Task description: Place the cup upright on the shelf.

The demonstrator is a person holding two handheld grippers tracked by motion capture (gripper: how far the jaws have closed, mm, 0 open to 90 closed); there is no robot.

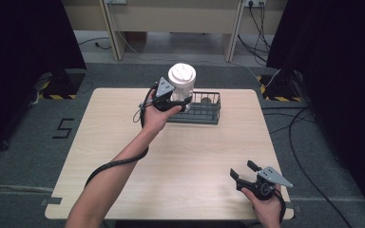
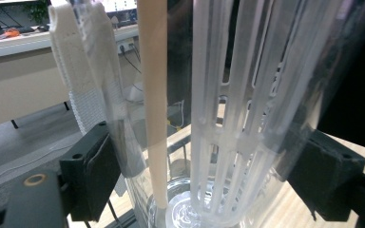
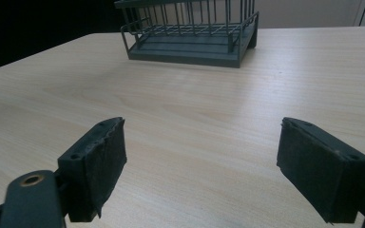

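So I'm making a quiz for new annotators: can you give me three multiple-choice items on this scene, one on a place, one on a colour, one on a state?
1. Where is the dark wire basket?
A. at the far middle of the light wooden table
B. on the floor
C. at the table's near left corner

2. What colour is the lid of the clear plastic jar?
A. red
B. white
C. black

3. How does the right tool stand?
A. shut on the jar
B. shut on the basket
C. open, holding nothing

Answers:
1 A, the high view shows the basket toward the table's far edge, near its middle.
2 B, the round lid shows white from above.
3 C, the right gripper view shows its jaws wide apart over bare wood, while the left tool is the one clamped on the jar.
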